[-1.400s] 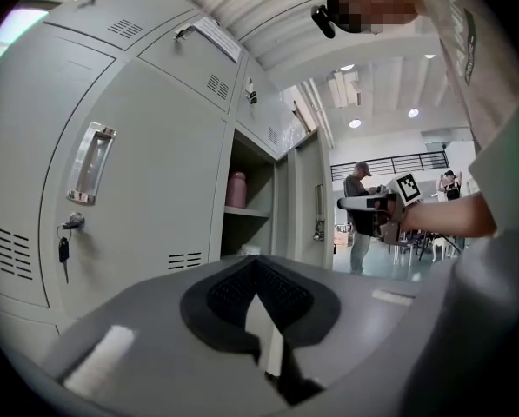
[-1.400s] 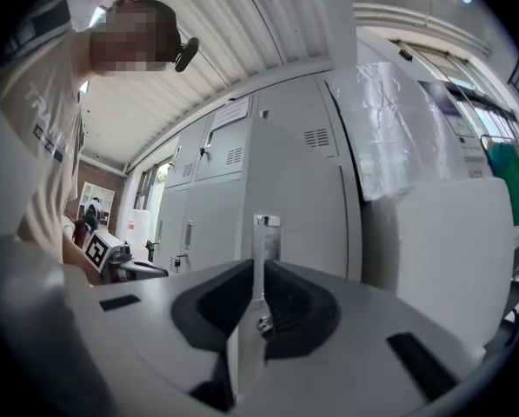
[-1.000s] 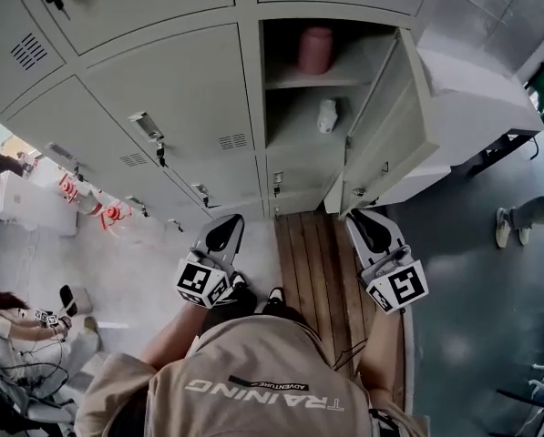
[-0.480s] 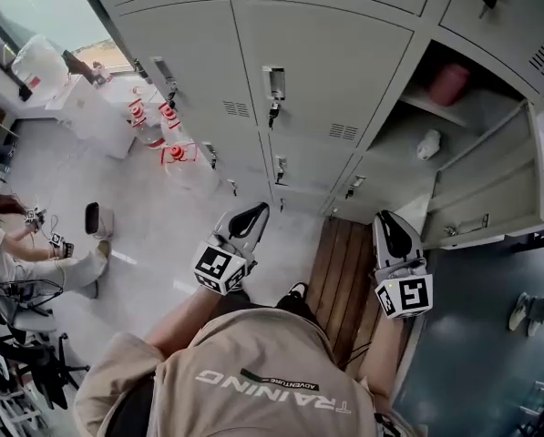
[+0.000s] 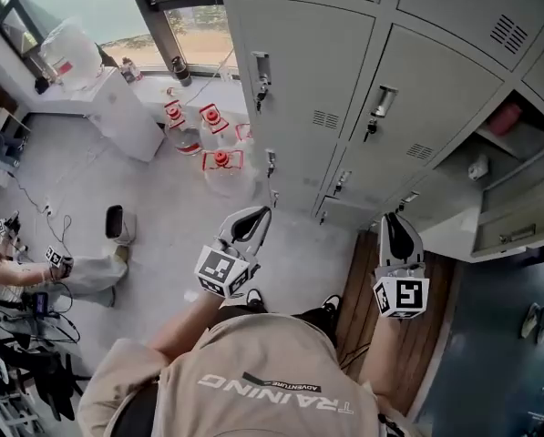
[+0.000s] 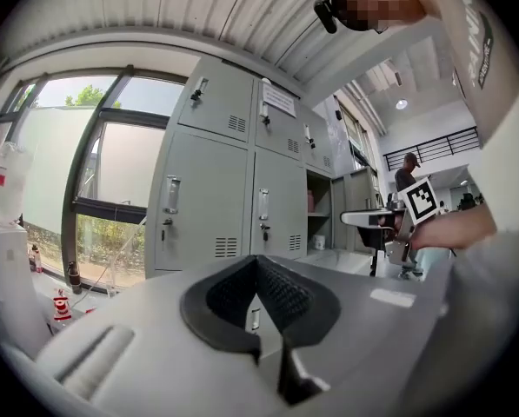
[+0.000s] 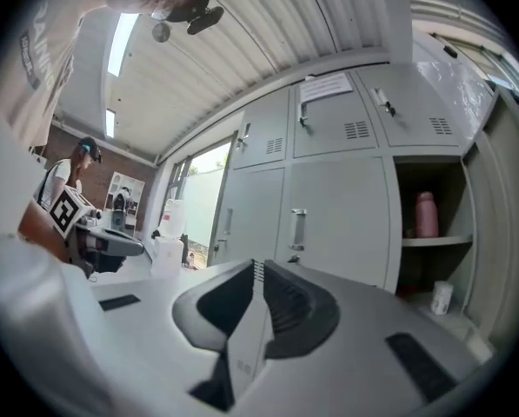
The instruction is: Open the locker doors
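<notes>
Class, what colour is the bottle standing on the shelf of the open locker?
The bottle is pink; the right gripper view shows it best.

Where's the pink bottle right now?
In the right gripper view, the pink bottle stands on the shelf of the open locker, far right, above a white container.

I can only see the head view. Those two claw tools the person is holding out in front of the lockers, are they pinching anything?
Observer: No. The left gripper view shows the left gripper with its jaws closed together and nothing between them.
Operator: And the other one?
Observer: It's the same. In the right gripper view the right gripper is closed and empty. That view also shows a paper notice stuck on an upper locker door.
</notes>
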A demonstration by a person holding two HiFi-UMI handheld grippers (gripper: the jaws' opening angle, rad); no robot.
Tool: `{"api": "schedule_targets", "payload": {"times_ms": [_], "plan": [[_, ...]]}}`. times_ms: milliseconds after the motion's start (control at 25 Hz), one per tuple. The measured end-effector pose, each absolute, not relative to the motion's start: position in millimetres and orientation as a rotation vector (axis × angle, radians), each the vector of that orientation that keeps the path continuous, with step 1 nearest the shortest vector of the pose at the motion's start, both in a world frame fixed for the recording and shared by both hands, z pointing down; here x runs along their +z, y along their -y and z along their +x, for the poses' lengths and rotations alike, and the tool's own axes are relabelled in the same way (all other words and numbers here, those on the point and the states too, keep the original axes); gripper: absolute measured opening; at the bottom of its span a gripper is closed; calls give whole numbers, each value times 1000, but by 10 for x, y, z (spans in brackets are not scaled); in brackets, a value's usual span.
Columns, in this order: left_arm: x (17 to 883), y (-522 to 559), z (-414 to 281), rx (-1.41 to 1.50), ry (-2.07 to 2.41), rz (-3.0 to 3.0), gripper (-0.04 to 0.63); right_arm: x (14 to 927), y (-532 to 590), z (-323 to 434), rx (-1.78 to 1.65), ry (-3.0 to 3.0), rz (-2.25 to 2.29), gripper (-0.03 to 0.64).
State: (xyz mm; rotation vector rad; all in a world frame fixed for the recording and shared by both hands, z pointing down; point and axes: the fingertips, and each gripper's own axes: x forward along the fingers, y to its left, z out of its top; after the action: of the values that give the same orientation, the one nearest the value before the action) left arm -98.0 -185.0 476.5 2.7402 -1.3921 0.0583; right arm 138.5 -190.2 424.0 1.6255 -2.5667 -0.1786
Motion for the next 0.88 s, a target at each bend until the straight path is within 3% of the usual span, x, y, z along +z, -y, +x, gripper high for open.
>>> {"api": "schedule_targets", "payload": {"times_ms": [440,880], "plan": [[4740,1820,-2018,-12,1306,2763,8,4370,1620,192,-138,2498,1644,38],[4735,2003,-2205,-17,1340,2754,8,4603,1988,-238,-55,2587,1542,38]]}}
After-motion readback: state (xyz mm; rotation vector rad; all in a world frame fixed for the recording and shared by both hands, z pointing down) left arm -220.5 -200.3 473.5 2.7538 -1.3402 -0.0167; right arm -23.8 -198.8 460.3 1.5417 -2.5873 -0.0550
